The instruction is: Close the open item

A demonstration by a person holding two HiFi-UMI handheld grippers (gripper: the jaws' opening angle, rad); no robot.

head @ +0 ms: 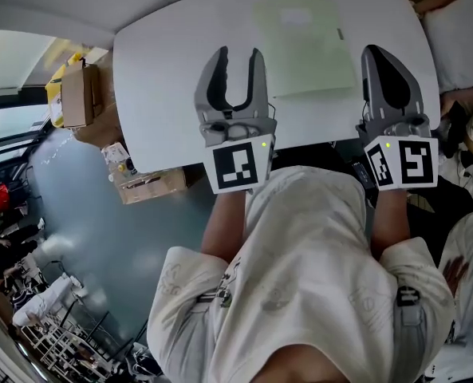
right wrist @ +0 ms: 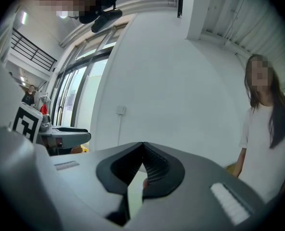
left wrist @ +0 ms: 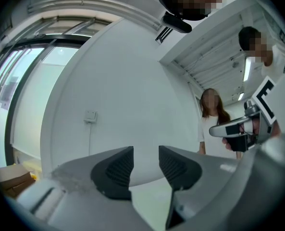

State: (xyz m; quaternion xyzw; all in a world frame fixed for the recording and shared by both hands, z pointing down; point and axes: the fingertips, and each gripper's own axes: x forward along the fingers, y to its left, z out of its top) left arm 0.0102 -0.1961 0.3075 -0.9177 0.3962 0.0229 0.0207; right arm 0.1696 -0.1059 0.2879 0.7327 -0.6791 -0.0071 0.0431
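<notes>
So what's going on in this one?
A person holds two grippers at the near edge of a white table. The left gripper has its jaws apart with nothing between them. The right gripper has its jaws together and is empty. A flat pale green folder-like item lies on the table ahead of them, untouched.

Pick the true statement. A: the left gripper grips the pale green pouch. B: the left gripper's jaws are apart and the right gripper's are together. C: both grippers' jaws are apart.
B: the left gripper has its pads apart with nothing between them, the right gripper has its tips meeting, and the pale green pouch lies on the table with neither gripper on it.
</notes>
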